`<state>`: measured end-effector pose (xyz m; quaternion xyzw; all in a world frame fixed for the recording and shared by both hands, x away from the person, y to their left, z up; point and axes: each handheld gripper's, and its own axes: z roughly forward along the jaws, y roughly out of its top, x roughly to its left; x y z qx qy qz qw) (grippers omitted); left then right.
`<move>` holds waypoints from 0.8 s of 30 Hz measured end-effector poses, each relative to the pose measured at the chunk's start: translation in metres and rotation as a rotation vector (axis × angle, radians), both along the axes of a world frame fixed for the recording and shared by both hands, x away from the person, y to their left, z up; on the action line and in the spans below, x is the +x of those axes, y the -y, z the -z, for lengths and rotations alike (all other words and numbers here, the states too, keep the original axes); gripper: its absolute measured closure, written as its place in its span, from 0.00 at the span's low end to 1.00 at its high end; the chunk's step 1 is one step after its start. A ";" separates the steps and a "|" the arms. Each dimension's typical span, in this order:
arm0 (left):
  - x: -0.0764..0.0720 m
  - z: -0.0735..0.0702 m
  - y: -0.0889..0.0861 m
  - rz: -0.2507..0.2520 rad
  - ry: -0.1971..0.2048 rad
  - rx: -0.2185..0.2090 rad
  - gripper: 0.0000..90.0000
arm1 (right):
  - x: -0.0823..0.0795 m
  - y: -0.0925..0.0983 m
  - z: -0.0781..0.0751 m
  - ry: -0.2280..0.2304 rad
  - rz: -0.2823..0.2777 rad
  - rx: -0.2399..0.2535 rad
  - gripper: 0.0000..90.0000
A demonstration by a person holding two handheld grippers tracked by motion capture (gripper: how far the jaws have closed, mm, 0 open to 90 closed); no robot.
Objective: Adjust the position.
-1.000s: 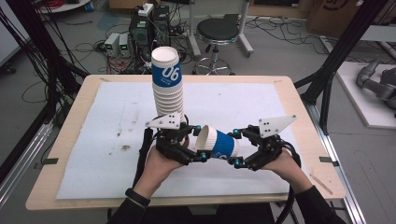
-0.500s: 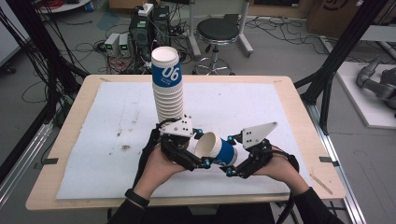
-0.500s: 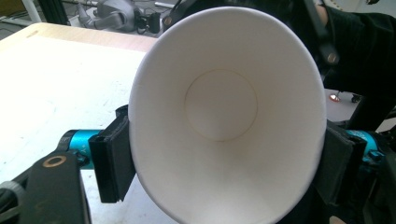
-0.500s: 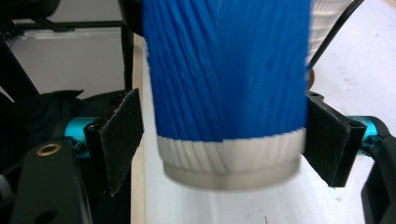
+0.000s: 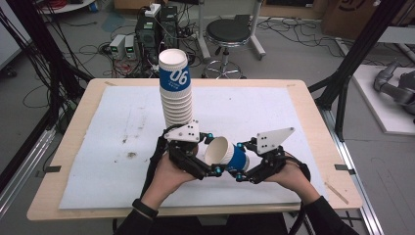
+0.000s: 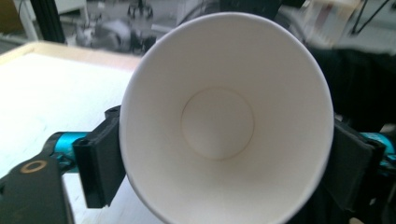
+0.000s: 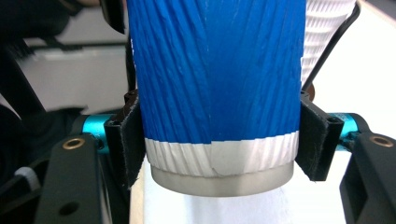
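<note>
A blue-and-white paper cup (image 5: 227,154) lies level in the air between my two grippers, its mouth toward the left one. My right gripper (image 5: 241,160) has just been closing, and its pads (image 7: 123,140) now press on both sides of the cup (image 7: 215,70) near its base. My left gripper (image 5: 211,152) has just been opening. Its jaws stand on either side of the cup (image 6: 217,126), whose white inside faces the camera; the rim hides the contact. A tall stack of cups (image 5: 176,93) marked 06 stands upright just behind the left gripper.
A white mat (image 5: 303,107) covers the wooden table (image 5: 337,161), with brown stains (image 5: 131,154) left of my hands. A stool (image 5: 234,32) and electronics boxes (image 5: 147,34) stand on the floor beyond the far edge.
The right gripper's jaws have closed in on the cup's base. The left gripper's jaws have spread a little around the cup. Both hands stay in about the same place.
</note>
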<state>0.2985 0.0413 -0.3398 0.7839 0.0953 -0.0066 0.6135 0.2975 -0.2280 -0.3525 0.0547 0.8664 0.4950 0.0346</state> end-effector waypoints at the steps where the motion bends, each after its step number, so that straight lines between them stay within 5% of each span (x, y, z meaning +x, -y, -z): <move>1: 0.000 0.000 -0.001 -0.007 -0.002 -0.018 0.12 | 0.001 0.002 -0.001 -0.005 -0.001 0.022 0.33; 6: 0.000 0.001 -0.001 0.007 -0.024 -0.107 0.11 | 0.001 0.006 0.001 -0.036 -0.011 0.120 0.33; 11: -0.002 0.000 -0.001 0.016 -0.022 -0.145 0.17 | 0.001 0.001 0.005 -0.054 -0.023 0.141 0.33; 16: -0.003 -0.001 -0.002 0.016 -0.013 -0.152 0.21 | 0.000 0.000 0.007 -0.058 -0.025 0.160 0.34; 24: -0.002 -0.004 -0.004 0.020 0.003 -0.089 0.24 | -0.001 -0.001 0.007 -0.055 -0.017 0.138 0.28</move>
